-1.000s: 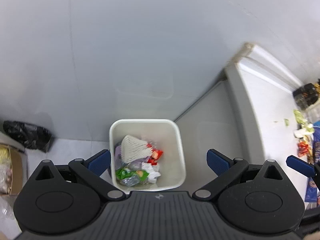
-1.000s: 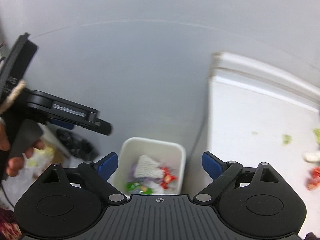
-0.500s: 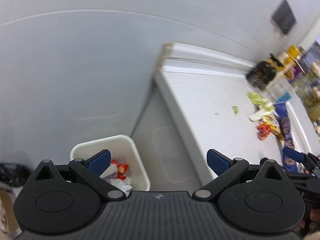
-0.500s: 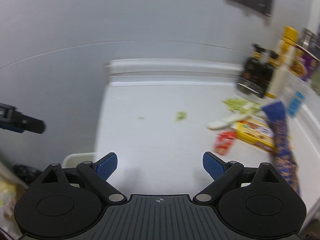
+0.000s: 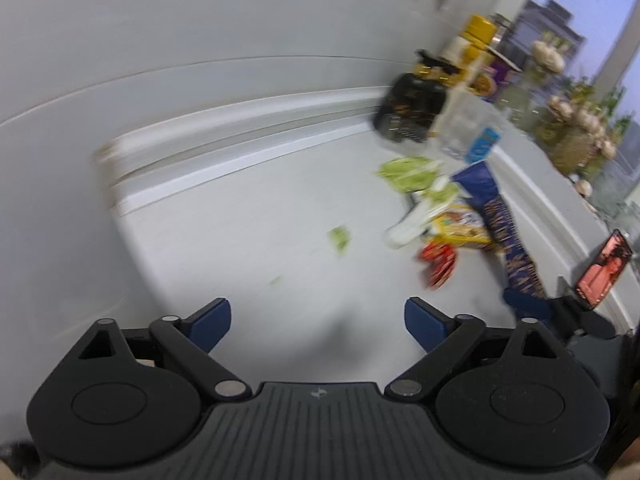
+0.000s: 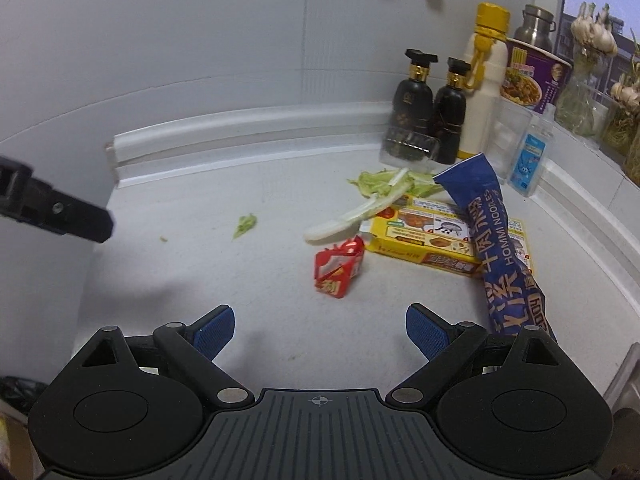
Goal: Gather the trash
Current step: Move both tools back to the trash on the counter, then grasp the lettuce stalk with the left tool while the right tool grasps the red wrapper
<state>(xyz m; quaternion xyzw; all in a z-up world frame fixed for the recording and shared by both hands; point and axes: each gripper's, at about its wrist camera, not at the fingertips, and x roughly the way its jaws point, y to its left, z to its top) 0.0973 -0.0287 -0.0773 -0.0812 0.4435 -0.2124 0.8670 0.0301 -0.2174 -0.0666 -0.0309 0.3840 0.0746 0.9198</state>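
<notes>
Trash lies on the white counter point(image 6: 240, 280): a crumpled red wrapper point(image 6: 338, 270), a flat yellow box point(image 6: 424, 240), a long blue noodle bag point(image 6: 500, 248), a pale lettuce stalk point(image 6: 352, 216) with leaves point(image 6: 380, 182), and a small green scrap point(image 6: 245, 225). My right gripper point(image 6: 320, 326) is open and empty, just short of the red wrapper. My left gripper point(image 5: 318, 320) hovers over bare counter left of the blurred red wrapper point(image 5: 438, 262) and blue bag point(image 5: 500, 220); its jaws are closing with nothing between them. One left finger point(image 6: 60, 216) shows in the right wrist view.
Two dark bottles point(image 6: 416, 108), a yellow-capped bottle point(image 6: 484, 80), a noodle cup point(image 6: 532, 76), a small sanitizer bottle point(image 6: 530, 156) and glass jars stand along the back right. A lit phone point(image 5: 604, 272) leans at the right. The counter ends at the left edge; a black bag point(image 6: 20, 392) lies below.
Both views swung right, from the white bin of trash on the floor to the countertop with the litter. The left jaws stand slightly narrower than before.
</notes>
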